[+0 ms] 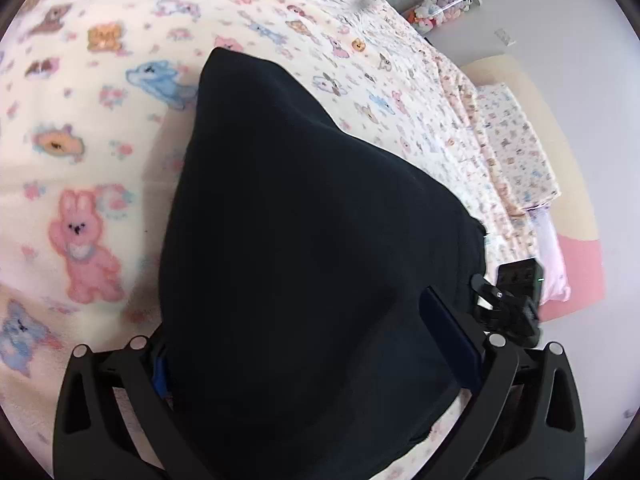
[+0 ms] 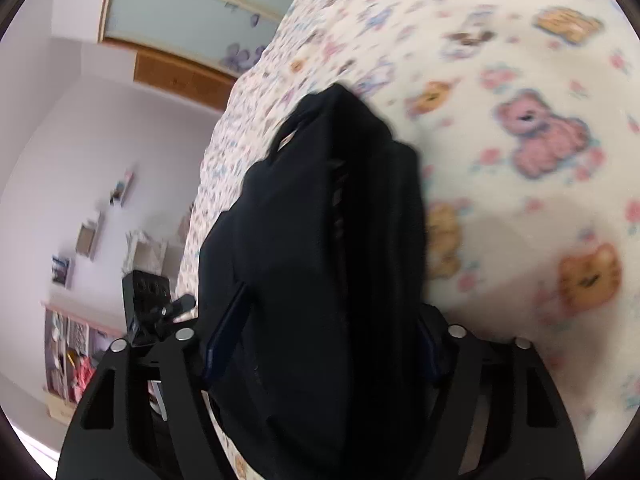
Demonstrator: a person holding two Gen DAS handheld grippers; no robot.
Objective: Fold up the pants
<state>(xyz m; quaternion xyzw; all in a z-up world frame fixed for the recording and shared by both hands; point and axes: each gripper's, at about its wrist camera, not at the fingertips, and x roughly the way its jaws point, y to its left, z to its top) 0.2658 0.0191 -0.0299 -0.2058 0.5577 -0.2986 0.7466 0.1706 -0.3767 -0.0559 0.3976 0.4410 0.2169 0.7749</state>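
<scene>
Black fabric fills the near field of both wrist views: the pants [image 1: 312,240], bunched and lifted off the bed.

Left gripper [image 1: 316,360]: jaws set wide, the thick bundle of cloth between them, blue pads against it on either side. It looks like a hold on the bundle, though the cloth covers the fingertips.

Right gripper [image 2: 320,344]: jaws likewise wide, a folded stack of the pants [image 2: 328,240] between them with layered edges showing down its middle; a blue pad [image 2: 224,332] presses the cloth on the near-left side. Grip probable; the tips are hidden.

Left view only: the right gripper's body [image 1: 516,300] just beyond the cloth at lower right; a pillow [image 1: 516,152] in matching print along the far bed edge; a pink cushion [image 1: 554,256] below it; soft toys [image 1: 440,8] on a far shelf.

Right view only: the left gripper's body [image 2: 148,300] beside the cloth at lower left; a wooden headboard [image 2: 180,76] with a pale flowered panel above; small frames [image 2: 86,236] on a lilac wall; a low shelf [image 2: 72,364] of oddments.

Both views: bedspread [image 1: 100,160], cream with cartoon animals, beneath and beyond the pants; its print is blurred in the right view [image 2: 520,200].
</scene>
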